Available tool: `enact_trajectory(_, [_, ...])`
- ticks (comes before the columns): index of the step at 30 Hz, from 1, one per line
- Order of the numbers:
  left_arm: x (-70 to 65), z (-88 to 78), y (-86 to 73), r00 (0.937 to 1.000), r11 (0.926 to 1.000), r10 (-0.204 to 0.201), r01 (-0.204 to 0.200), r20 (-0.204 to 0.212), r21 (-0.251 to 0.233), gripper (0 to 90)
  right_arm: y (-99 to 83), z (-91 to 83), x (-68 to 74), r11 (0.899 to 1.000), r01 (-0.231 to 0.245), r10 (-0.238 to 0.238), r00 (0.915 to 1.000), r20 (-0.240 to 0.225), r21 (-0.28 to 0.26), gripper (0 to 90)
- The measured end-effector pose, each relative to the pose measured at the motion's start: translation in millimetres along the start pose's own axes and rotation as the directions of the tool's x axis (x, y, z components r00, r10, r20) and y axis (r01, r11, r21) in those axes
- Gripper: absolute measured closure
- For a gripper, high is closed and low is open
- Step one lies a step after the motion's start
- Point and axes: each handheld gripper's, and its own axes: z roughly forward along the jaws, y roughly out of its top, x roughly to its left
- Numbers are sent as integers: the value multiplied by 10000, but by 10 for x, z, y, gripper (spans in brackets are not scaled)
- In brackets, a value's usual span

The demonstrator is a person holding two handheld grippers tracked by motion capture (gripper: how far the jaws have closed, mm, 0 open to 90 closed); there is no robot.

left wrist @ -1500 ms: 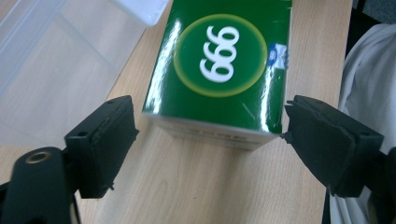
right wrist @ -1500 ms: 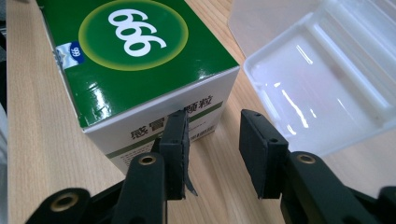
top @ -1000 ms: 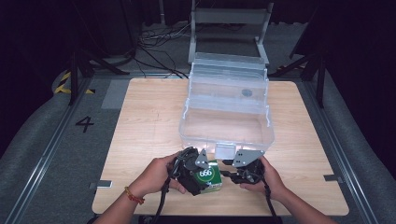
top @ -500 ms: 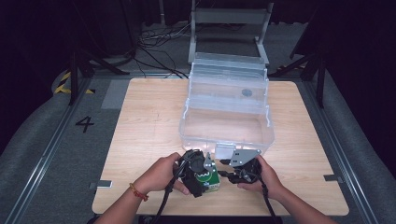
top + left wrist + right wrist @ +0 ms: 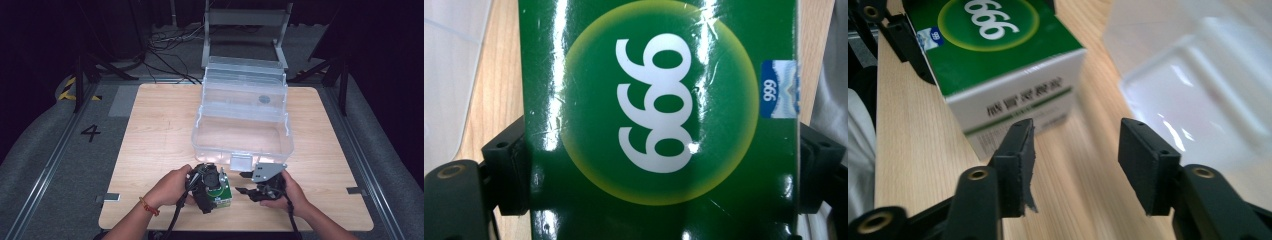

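Note:
A glossy green and white carton [image 5: 223, 192] printed "999" rests on the wooden table near its front edge. My left gripper [image 5: 212, 188] is shut on it, with a black pad against each side of the green face [image 5: 659, 115]. Just right of the carton, my right gripper [image 5: 242, 182] points at its white end [image 5: 1013, 100]. Its jaws [image 5: 1075, 150] have just been opening; they stand apart with only bare wood between them, and the left pad [image 5: 1020, 150] sits a little short of the carton.
A clear plastic storage box [image 5: 242, 130] with its lid raised stands just behind both grippers, its latch [image 5: 240, 161] facing me; its blurred front wall [image 5: 1188, 85] lies right of my right jaws. A metal frame [image 5: 245, 20] stands beyond the table [image 5: 155, 130].
The right gripper's jaws have spread and it has drawn back slightly to the right, off the carton. The left gripper still holds the carton in about the same spot.

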Motion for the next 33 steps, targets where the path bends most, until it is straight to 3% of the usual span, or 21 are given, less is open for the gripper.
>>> enact_trajectory(4, [-7,13,-8,10000,9999,-66,66,20,-85,134,-55,-376,-122,9989,-149,164,9993,342,-435,429])
enact_trajectory(7, [-6,18,-12,10000,9999,-53,53,17,-120,137,-35,-626,-225,9957,-248,344,9937,1070,-896,407])
enact_trajectory(13, [-6,7,-40,9998,9998,146,-147,106,107,140,-72,-1038,-439,9890,-639,914,9730,2120,-1334,400])
enact_trajectory(15, [-23,7,-43,9995,9988,311,-311,24,389,136,-114,-1133,-542,9912,-788,1061,9534,2826,-1062,400])
enact_trajectory(17, [-36,13,-44,9991,9978,405,-398,-106,526,131,-164,-1165,-679,9899,-1083,1329,9336,3328,-914,397])
enact_trajectory(21, [-52,16,-71,9988,9966,472,-462,-127,682,124,-269,-1145,-1007,9764,-2058,2153,9069,3621,-654,374])
enact_trajectory(23, [-61,24,-84,9994,9978,330,-325,-80,579,125,-305,-1111,-1145,9642,-2604,2616,9039,3386,-498,374])
enact_trajectory(26, [-51,39,-99,9992,9979,401,-398,-60,509,124,-323,-1043,-1279,9537,-2980,2950,8991,3233,-414,371])
enact_trajectory(28, [-49,52,-108,9991,9979,412,-410,-33,493,125,-327,-980,-1339,9540,-2989,2884,8938,3434,-234,366])
enact_trajectory(30, [-48,59,-117,9992,9978,410,-409,-7,514,124,-344,-913,-1403,9450,-3264,3161,8936,3186,-221,368])
enact_trajectory(32, [-53,67,-124,9994,9984,353,-352,-18,436,124,-347,-878,-1421,9449,-3272,3117,8905,3314,-95,368])
enact_trajectory(33, [-52,72,-130,9994,9985,356,-355,0,421,123,-384,-810,-1464,9401,-3408,3214,8887,3270,21,389])
